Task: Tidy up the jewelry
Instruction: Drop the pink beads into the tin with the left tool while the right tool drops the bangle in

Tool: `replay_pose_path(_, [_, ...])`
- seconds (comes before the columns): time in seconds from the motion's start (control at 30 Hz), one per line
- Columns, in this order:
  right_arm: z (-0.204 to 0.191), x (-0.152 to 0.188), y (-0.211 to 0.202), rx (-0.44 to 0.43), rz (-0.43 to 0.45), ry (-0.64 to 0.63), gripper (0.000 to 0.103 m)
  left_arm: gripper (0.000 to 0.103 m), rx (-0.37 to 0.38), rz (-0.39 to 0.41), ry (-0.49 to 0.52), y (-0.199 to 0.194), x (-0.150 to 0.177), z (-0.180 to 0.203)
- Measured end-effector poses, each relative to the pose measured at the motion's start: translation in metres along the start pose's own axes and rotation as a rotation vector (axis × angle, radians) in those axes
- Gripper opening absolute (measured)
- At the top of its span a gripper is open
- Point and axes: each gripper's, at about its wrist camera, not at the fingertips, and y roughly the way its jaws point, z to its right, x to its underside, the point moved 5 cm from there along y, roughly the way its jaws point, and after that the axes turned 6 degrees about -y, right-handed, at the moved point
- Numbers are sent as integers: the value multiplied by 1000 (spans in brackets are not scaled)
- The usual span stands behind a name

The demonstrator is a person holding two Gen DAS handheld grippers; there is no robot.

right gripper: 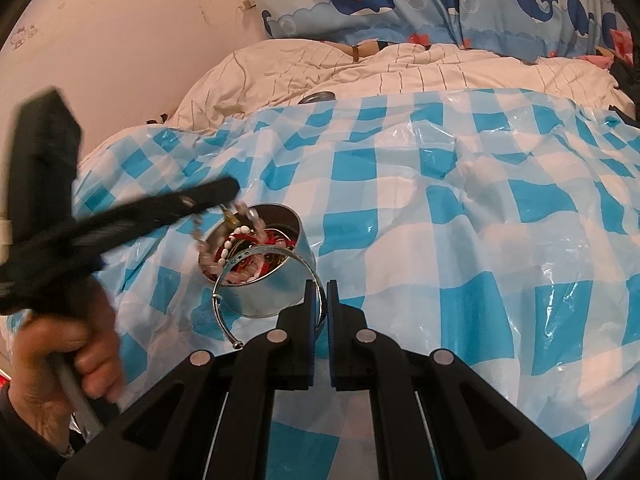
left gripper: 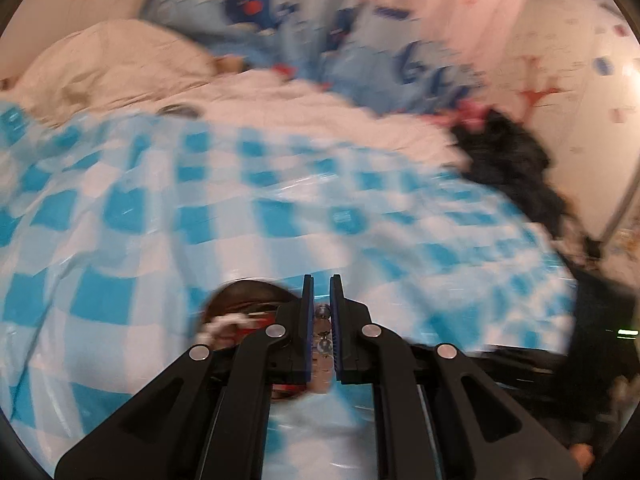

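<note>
A round metal tin (right gripper: pixel 276 280) stands on the blue-and-white checked sheet (right gripper: pixel 440 208), filled with red cord and bead jewelry (right gripper: pixel 248 252). My right gripper (right gripper: pixel 323 286) is shut on a silver bangle (right gripper: pixel 224 280) that hangs in front of the tin. My left gripper (right gripper: pixel 228 190) reaches over the tin's far rim from the left, shut on a beaded bracelet (right gripper: pixel 250 214) that dangles into the tin. In the blurred left wrist view, the left gripper (left gripper: pixel 322 280) holds clear beads (left gripper: pixel 323 332) between its pads, with the tin (left gripper: pixel 240 312) just below left.
A rumpled white striped duvet (right gripper: pixel 380 68) lies behind the sheet, with a small grey round object (right gripper: pixel 318 97) at its edge. A whale-print curtain (right gripper: pixel 400 0) hangs behind. Dark clothing (left gripper: pixel 508 160) lies at the bed's right side. A hand (right gripper: pixel 60 352) holds the left gripper.
</note>
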Motion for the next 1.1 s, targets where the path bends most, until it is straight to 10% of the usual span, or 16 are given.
replay_pose_path(0.1, [1, 0, 2, 6, -3, -2, 6, 7, -105, -75, -94, 20, 8, -32])
replay_pose_path(0.27, [-1, -7, 7, 21, 14, -18, 6, 32, -90, -12, -134, -6, 1, -44])
replay_pose_path(0.73, [-39, -39, 57, 73, -14, -125, 12, 44, -79, 17, -145, -64, 8, -65])
replay_pose_path(0.87, [-36, -22, 14, 80, 33, -120, 40, 48, -97, 13, -129, -74, 15, -67])
replay_pose_path(1.1, [-40, 56, -15, 43, -45, -70, 58, 54, -147, -20, -72, -87, 53, -58])
